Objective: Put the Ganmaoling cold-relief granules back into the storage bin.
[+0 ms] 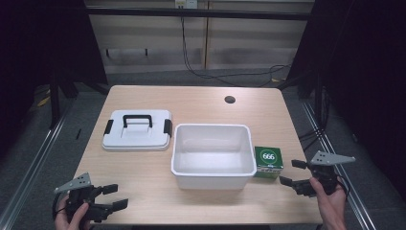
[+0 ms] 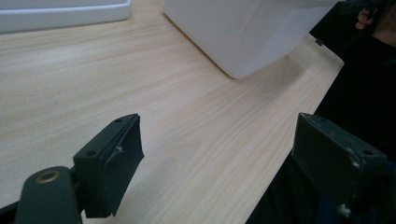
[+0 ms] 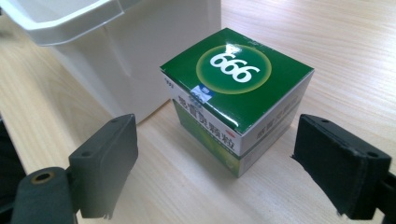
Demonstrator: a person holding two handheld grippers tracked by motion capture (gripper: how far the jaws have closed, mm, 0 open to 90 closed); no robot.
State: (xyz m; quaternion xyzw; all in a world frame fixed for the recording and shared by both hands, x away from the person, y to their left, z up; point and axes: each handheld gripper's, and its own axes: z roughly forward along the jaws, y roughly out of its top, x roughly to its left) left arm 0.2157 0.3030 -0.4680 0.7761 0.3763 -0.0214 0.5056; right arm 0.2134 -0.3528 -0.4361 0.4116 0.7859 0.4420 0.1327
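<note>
Two hand-held black grippers rest near the front edge of a pale wooden table [image 1: 191, 98], one at each corner. At the centre sits an open white rectangular plastic bin [image 1: 212, 154], empty inside. Its flat white lid with a black handle and clips [image 1: 138, 129] lies just beside it to the left — set aside, it seems, so the bin can be filled. Close against the bin's right wall stands a small green cardboard box marked 666 in a circle [image 1: 268, 162]. The right gripper [image 1: 293, 172] points at this box with its jaws spread wide and nothing between them, likely lined up to straddle it. The left gripper [image 1: 114, 196] is also spread apart and empty — apparently waiting, well clear of the bin.
</note>
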